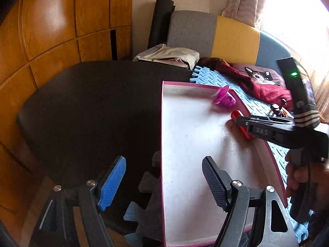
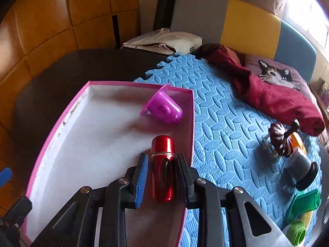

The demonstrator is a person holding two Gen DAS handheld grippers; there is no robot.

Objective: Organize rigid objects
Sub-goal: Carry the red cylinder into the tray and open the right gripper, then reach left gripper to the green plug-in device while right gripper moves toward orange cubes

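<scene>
Red cylinder point(image 2: 162, 164) being held between pads of right gripper point(image 2: 162, 177) inside pink box point(image 2: 61, 121), near right wall, likely for release beside purple cup point(image 2: 162, 108) already lying there. Left gripper point(image 1: 164, 183) being kept open, empty, over box's near-left edge, probably steadying.

You've got: pink-edged box point(image 2: 67, 111) w/ white floor, magenta cup point(image 2: 162, 108), glossy red metal cylinder point(image 2: 162, 164), blue foam mat point(image 2: 222, 123) w/ leaf emboss, maroon cloth point(image 2: 273, 98), cat-print cushion point(image 2: 277, 74), grey/yellow/blue backrest point(image 2: 246, 28).
</scene>
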